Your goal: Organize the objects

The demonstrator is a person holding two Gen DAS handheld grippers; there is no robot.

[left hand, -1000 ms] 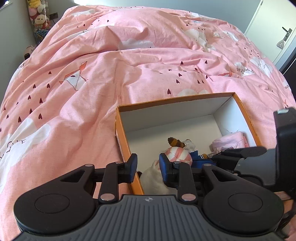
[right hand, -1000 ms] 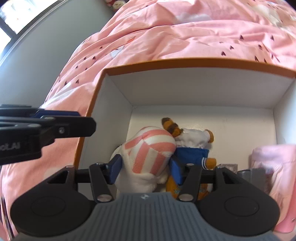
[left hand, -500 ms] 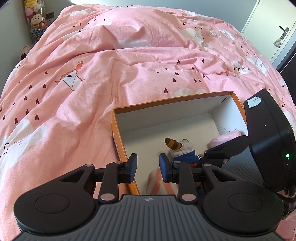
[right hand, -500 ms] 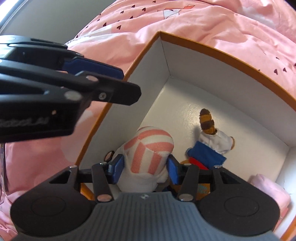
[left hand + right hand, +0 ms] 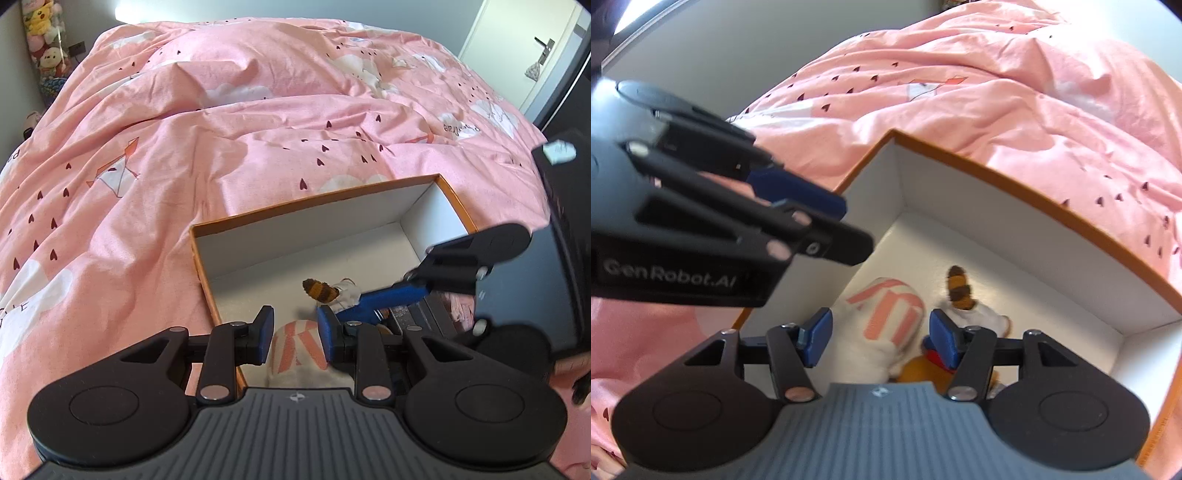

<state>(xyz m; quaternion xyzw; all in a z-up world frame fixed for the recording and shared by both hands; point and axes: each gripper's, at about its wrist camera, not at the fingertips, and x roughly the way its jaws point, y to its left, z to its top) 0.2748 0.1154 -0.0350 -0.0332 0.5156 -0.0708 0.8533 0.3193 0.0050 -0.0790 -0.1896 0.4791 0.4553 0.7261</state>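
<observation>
An orange-rimmed white box (image 5: 295,236) lies on the bed. In its near left corner lies a white plush with pink stripes (image 5: 886,317), beside a tiger plush (image 5: 964,295) in white and blue clothes. My right gripper (image 5: 881,325) hangs just above the striped plush with its jaws opening. The plush shows between the blue pads, and neither pad touches it. My left gripper (image 5: 295,321) hovers over the box's near left rim, its jaws a narrow gap apart with nothing gripped. The striped plush (image 5: 297,350) shows below it. One right finger (image 5: 391,295) reaches in from the right.
A rumpled pink duvet (image 5: 221,147) covers the whole bed around the box. A pink item (image 5: 458,308) lies at the box's right end, mostly hidden by the right gripper. Stuffed toys (image 5: 44,44) are stacked in the far left corner; a door (image 5: 535,55) stands at far right.
My right gripper rolled and lifted slightly, and its jaws spread off the striped plush, which now lies loose in the box. The left gripper stayed over the rim.
</observation>
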